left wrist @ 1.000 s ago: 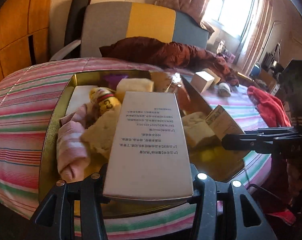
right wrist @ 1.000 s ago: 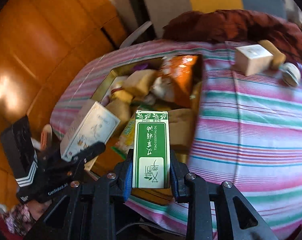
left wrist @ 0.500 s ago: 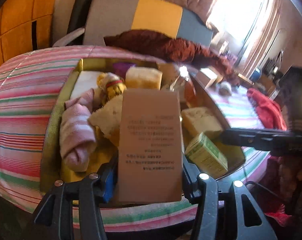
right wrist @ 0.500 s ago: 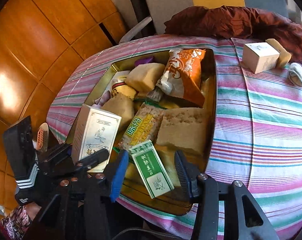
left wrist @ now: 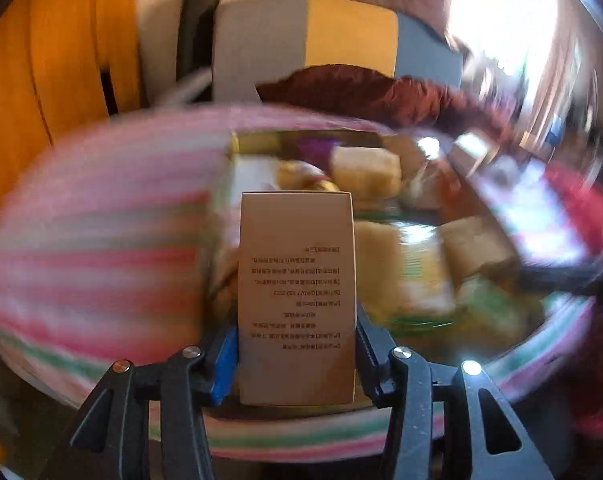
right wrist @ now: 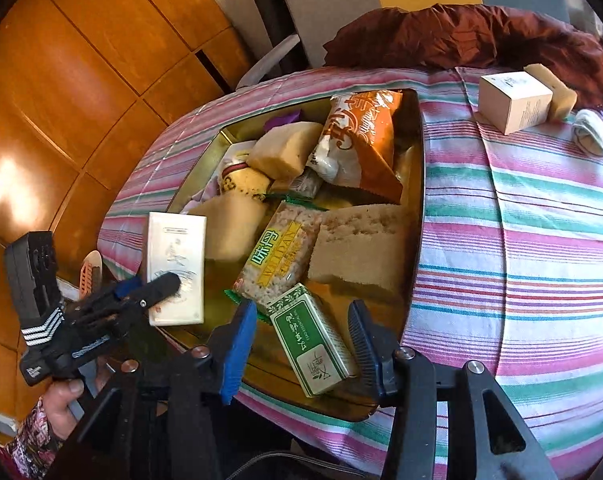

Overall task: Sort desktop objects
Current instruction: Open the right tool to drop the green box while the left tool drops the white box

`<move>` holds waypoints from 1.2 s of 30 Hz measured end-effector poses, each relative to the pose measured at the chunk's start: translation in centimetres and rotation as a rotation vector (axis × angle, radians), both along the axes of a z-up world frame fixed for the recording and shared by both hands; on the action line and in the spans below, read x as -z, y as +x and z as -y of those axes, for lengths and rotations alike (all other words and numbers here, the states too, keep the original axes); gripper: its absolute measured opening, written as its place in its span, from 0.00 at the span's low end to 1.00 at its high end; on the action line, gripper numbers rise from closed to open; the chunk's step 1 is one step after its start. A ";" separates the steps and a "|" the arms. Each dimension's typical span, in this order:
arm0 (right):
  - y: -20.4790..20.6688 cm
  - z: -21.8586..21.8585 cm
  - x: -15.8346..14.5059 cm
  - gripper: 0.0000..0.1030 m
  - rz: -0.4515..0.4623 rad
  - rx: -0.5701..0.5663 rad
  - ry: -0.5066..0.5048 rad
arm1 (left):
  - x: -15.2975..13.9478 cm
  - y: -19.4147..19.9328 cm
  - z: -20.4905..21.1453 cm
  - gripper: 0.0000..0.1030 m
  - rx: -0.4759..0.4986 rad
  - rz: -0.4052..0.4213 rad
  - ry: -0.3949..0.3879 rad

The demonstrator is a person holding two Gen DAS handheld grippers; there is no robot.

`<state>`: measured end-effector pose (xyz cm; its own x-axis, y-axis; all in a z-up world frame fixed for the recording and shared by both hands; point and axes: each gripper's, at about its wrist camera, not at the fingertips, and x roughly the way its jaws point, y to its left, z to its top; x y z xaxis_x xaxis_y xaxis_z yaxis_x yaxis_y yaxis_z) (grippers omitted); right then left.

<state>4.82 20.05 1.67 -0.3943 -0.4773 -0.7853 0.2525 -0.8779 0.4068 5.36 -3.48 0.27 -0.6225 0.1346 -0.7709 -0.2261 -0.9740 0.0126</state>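
A gold tray on the striped table holds snack packets, sponge-like blocks and rolled socks. A green oil box lies flat in its near corner. My right gripper stands open over that box, pads clear of it. My left gripper has a pale printed box between its jaws, which are closing and press on its sides. In the right wrist view the same box hangs at the tray's left rim in the left gripper. The left wrist view is blurred.
A small white carton, a beige block and a rolled white sock lie on the striped cloth at far right. A maroon cloth and a chair stand behind. A person's hand holds the left gripper.
My right gripper opened and let the green box go; it now lies in the tray. The left gripper swung with the pale box, which stands narrower between its jaws.
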 end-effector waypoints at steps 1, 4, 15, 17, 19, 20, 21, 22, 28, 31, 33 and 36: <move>-0.1 0.0 0.0 0.48 0.001 0.000 -0.004 | -0.1 -0.1 -0.4 0.49 0.050 0.005 -0.033; -0.1 0.0 0.1 0.48 0.005 0.000 -0.015 | -0.8 0.2 -1.3 0.51 0.189 0.019 -0.040; -0.2 -0.2 0.2 0.48 0.008 0.007 -0.031 | -2.8 -1.3 3.1 0.50 -0.002 0.024 0.252; -0.2 -0.1 0.2 0.48 0.008 0.004 -0.034 | -2.4 -2.3 3.5 0.50 -0.037 0.051 0.317; -0.2 0.1 0.3 0.48 0.010 0.001 -0.033 | -2.2 -3.4 3.6 0.49 -0.054 0.068 0.375; -0.2 0.2 0.4 0.48 0.013 0.000 -0.033 | -2.0 -4.2 3.4 0.44 -0.059 0.097 0.400; -0.3 0.2 0.4 0.48 0.016 0.000 -0.033 | -2.0 -4.5 2.9 0.40 -0.033 0.117 0.441; -0.3 0.3 0.5 0.48 0.018 0.000 -0.033 | -2.0 -4.6 2.2 0.33 -0.003 0.131 0.466; -0.4 -1.0 0.1 0.48 0.009 0.033 -0.037 | -2.1 -1.7 -4.6 0.28 0.343 0.203 0.420; -0.6 -2.0 0.0 0.47 0.006 0.057 -0.043 | -2.2 0.2 -5.9 0.28 0.361 0.141 0.250; -0.7 -2.4 -0.1 0.46 0.008 0.061 -0.058 | -2.6 0.2 -5.3 0.28 0.327 0.125 0.235; -0.7 -2.2 -0.2 0.47 0.000 0.060 -0.050 | -2.9 -0.8 -2.9 0.30 0.248 0.137 0.338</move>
<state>4.12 22.30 1.84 -0.4231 -0.4917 -0.7610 0.2000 -0.8699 0.4509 4.53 -0.59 3.19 -0.4348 0.5258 -0.7311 -0.4308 -0.8344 -0.3439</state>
